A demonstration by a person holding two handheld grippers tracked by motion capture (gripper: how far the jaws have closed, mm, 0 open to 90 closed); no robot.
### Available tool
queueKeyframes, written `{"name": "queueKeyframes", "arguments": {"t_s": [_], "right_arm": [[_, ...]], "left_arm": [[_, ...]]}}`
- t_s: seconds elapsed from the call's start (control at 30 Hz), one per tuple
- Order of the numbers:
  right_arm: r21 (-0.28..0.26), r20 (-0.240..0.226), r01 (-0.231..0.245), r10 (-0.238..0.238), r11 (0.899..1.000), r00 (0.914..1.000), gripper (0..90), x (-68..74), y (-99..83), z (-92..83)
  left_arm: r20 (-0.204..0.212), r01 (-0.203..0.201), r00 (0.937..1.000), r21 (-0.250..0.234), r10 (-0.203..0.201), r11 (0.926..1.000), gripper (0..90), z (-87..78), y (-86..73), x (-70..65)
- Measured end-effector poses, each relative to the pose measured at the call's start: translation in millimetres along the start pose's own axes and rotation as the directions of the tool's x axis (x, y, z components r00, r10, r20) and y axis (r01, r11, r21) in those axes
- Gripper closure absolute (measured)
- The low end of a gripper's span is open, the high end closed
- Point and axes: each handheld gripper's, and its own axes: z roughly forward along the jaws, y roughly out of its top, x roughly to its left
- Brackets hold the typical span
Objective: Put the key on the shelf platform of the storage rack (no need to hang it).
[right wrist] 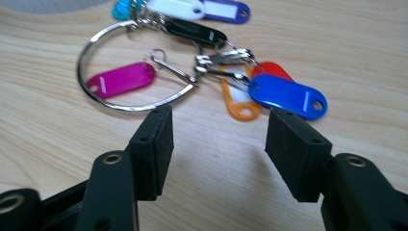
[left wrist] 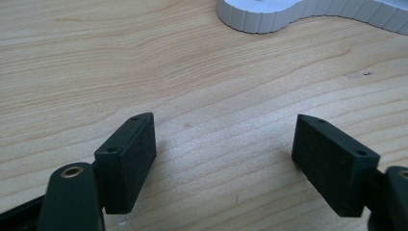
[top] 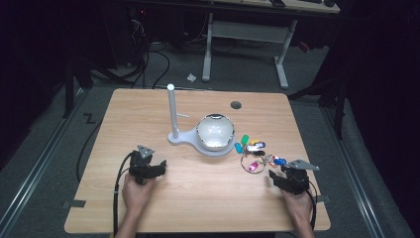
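A bunch of glossy plastic key tags (right wrist: pixel 287 94) (blue, orange, magenta, black, white) on a thin steel ring (right wrist: pixel 126 67) lay on the pale wood-grain table (top: pixel 198 193) near its right edge. Just short of them, the right gripper (right wrist: pixel 219 144) stood open, holding nothing. The left gripper (left wrist: pixel 223 161) gaped wide over bare wood.

tags: magenta (right wrist: pixel 120 79), blue (right wrist: pixel 287 95), orange (right wrist: pixel 239 103) | ring (right wrist: pixel 103 98): silver | tongs (right wrist: pixel 219 144): black | table (top: pixel 148 109): light wood

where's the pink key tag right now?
In the right gripper view the pink key tag lies flat on the table inside the big metal ring, just ahead-left of the right gripper; in the high view it's front-right of the white stand.
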Motion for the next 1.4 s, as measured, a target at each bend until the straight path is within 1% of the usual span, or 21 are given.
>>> {"name": "queueKeyframes", "arguments": {"t_s": [0.13,0.17,0.27,0.3,0.33,0.43,0.47,0.57,0.63,0.67,0.73,0.8,0.83,0.87,0.93,0.97,1.07,1.17,1.2,1.27,1.4], "right_arm": [[-0.001,-0.022,0.034,-0.034,0.999,0.9992,45.9,5.3,5.9,1.5],[-0.001,-0.022,0.034,-0.034,0.999,0.9992,45.9,5.3,5.9,1.5],[-0.02,-0.045,0.038,-0.038,0.999,0.9982,47.0,9.8,14.5,5.1],[-0.02,-0.045,0.038,-0.038,0.999,0.9982,47.0,9.8,14.5,5.1],[-0.019,-0.052,0.05,-0.051,0.999,0.9974,47.1,12.5,19.5,8.2],[-0.019,-0.056,0.052,-0.053,0.998,0.997,47.2,14.6,23.4,10.2],[-0.026,-0.059,0.058,-0.06,0.998,0.9965,47.2,15.1,25.0,11.1],[-0.019,-0.065,0.073,-0.074,0.997,0.9951,45.6,18.3,35.3,17.3],[-0.017,-0.069,0.069,-0.07,0.997,0.9951,45.0,19.3,37.8,19.3],[-0.011,-0.07,0.073,-0.074,0.997,0.9948,44.3,19.9,40.6,22.0],[0.01,-0.075,0.071,-0.07,0.997,0.9947,42.9,21.2,48.1,29.3],[0.022,-0.056,0.081,-0.08,0.996,0.9952,42.2,21.9,52.3,32.4],[0.022,-0.056,0.081,-0.08,0.996,0.9952,42.2,21.9,52.3,32.4],[0.032,-0.038,0.081,-0.079,0.996,0.9961,41.2,20.9,55.2,34.9],[0.028,-0.034,0.084,-0.083,0.996,0.996,41.2,19.9,55.6,35.9],[0.034,-0.023,0.075,-0.074,0.997,0.997,40.0,17.2,55.6,39.1],[0.054,-0.018,0.049,-0.049,0.997,0.9987,37.0,12.5,54.1,41.8],[0.056,-0.029,0.05,-0.048,0.997,0.9984,35.5,11.5,53.8,41.3],[0.059,-0.037,0.067,-0.065,0.996,0.9972,34.4,11.8,53.9,41.0],[0.063,-0.041,0.076,-0.074,0.995,0.9964,33.5,11.9,53.8,41.9],[0.08,-0.056,0.072,-0.068,0.994,0.9961,32.2,10.1,51.2,44.3]], "left_arm": [[0.001,0.001,1.0,0.001,-0.001,1.0,23.9,-0.3,-0.2,0.1],[0.001,0.001,1.0,0.001,-0.001,1.0,23.9,-0.3,-0.2,0.1],[0.002,0.002,1.0,0.002,-0.002,1.0,23.9,-0.6,-0.2,0.2],[0.002,0.002,1.0,0.002,-0.002,1.0,23.8,-0.6,-0.2,0.2],[0.004,-0.002,1.0,0.004,0.002,1.0,23.9,-1.0,-0.3,0.5],[0.003,-0.001,1.0,0.004,0.001,1.0,23.9,-1.0,-0.3,0.4],[0.004,-0.002,1.0,0.005,0.002,1.0,23.9,-1.1,-0.3,0.5],[0.004,0.0,1.0,0.005,0.0,1.0,23.7,-1.1,-0.3,0.4],[0.006,-0.005,1.0,0.005,0.005,1.0,23.7,-1.1,-0.2,0.7],[0.01,-0.015,0.9998,0.007,0.015,0.9999,23.7,-1.1,0.0,1.3],[0.009,-0.012,0.9999,0.007,0.012,0.9999,23.8,-1.1,0.1,1.1],[0.01,-0.014,0.9998,0.007,0.014,0.9999,23.7,-1.1,0.0,1.2],[0.01,-0.014,0.9998,0.007,0.014,0.9999,23.7,-1.1,0.0,1.2],[0.011,-0.014,0.9998,0.008,0.014,0.9999,23.6,-1.1,-0.2,1.2],[0.011,-0.013,0.9999,0.009,0.013,0.9999,23.6,-1.4,-0.4,1.0],[0.004,0.001,1.0,0.011,-0.001,0.9999,23.1,-1.9,-0.8,0.2],[0.004,0.0,1.0,0.011,0.0,0.9999,22.9,-1.9,-0.9,0.2],[0.004,0.001,1.0,0.012,-0.001,0.9999,22.9,-2.0,-0.9,0.1],[0.006,0.001,1.0,0.013,-0.001,0.9999,22.9,-2.0,-1.0,0.1],[0.003,0.002,1.0,0.012,-0.002,0.9999,22.9,-2.1,-1.0,0.1],[0.003,0.003,1.0,0.012,-0.003,0.9999,22.9,-2.1,-1.0,0.0]]}}
